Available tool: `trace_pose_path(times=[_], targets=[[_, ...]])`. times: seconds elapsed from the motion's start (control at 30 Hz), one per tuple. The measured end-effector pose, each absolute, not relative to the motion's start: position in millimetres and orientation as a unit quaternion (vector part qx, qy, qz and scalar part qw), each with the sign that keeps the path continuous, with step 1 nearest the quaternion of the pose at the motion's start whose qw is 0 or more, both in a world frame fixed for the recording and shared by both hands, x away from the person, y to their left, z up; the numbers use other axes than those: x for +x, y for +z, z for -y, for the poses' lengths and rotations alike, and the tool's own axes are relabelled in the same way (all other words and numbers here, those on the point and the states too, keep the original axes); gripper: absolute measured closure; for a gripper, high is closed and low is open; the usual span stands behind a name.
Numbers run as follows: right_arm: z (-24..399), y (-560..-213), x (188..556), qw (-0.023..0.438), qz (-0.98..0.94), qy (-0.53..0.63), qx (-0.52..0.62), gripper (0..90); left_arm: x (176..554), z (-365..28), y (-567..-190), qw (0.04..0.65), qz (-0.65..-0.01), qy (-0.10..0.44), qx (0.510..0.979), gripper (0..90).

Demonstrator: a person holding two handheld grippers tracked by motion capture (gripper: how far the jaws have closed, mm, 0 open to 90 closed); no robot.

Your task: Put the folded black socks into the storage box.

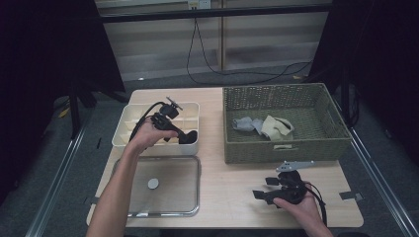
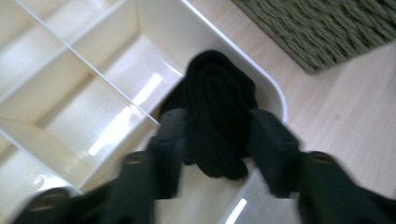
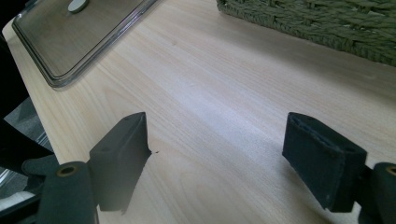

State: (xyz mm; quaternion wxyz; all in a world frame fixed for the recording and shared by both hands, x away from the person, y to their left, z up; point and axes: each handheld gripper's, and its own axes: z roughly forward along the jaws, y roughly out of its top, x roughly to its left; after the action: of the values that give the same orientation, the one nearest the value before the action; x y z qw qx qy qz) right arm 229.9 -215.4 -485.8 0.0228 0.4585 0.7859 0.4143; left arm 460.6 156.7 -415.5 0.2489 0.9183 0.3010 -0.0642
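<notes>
Left gripper [image 2: 215, 140] pinching black rolled sock [image 2: 217, 112] over white divided organizer [image 2: 275, 95], near-right compartment; right gripper [image 3: 224, 154] spread, idle above table [image 3: 210, 93].

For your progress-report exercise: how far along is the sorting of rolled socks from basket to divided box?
Done: the clear lid lies off on the table. In hand: the left gripper has a rolled black sock between its jaws at the corner compartment of the white divided box. Left: grey and cream socks remain in the green woven basket; the right gripper waits open, empty.
</notes>
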Motion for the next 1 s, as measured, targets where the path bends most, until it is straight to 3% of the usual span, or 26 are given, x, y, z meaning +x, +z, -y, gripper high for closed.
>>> trace_pose_path(times=[0.2, 0.33, 0.5, 0.8, 1.0], targets=[[215, -487, 231, 0.021, -0.788, 0.409, 0.459, 21.8, 459, -157, -428, 0.263, -0.307, -0.075, 0.911, 78.2], [215, -487, 231, 0.021, -0.788, 0.408, 0.46, 21.7, 457, -152, -434, 0.252, -0.298, -0.076, 0.917, 80.4], [216, -487, 231, 0.022, -0.788, 0.408, 0.46, 21.7, 455, -147, -436, 0.232, -0.297, -0.063, 0.924, 80.9], [220, -485, 232, 0.019, -0.779, 0.417, 0.469, 21.6, 452, -155, -441, 0.272, -0.32, -0.068, 0.905, 79.7], [222, -485, 233, 0.022, -0.777, 0.421, 0.468, 21.7, 448, -171, -440, 0.326, -0.337, -0.058, 0.881, 68.1]])
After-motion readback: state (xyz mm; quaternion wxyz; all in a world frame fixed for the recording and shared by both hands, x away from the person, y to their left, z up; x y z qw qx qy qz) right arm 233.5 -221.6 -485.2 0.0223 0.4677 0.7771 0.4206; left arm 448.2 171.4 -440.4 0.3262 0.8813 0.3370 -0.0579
